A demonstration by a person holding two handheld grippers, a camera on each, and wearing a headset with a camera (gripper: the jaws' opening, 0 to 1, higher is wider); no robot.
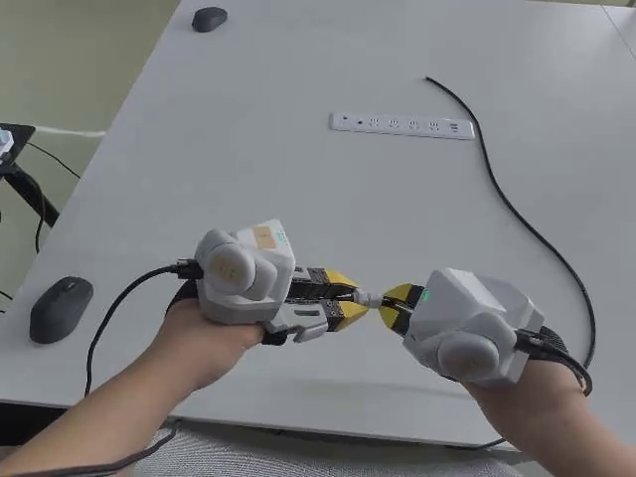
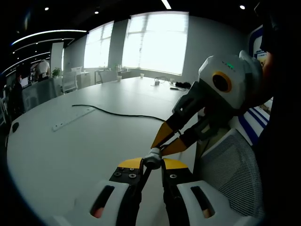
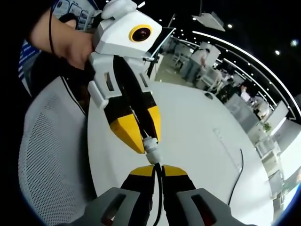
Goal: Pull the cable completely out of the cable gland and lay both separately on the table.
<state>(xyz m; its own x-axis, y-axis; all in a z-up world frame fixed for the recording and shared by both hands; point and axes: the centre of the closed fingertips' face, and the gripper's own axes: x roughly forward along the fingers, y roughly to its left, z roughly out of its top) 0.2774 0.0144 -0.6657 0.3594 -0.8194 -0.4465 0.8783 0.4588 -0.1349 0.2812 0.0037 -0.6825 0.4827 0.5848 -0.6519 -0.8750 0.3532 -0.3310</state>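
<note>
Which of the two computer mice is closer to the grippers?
The dark mouse at the table's near left edge, just out past the left gripper. The other mouse lies far away at the table's far edge.

Both forearms (image 1: pixel 119 417) come in from below in the head view. The left gripper (image 1: pixel 350 298) and the right gripper (image 1: pixel 395 304) point at each other, tips almost meeting. The left jaws are pressed together; the right ones seem closed too.
</note>
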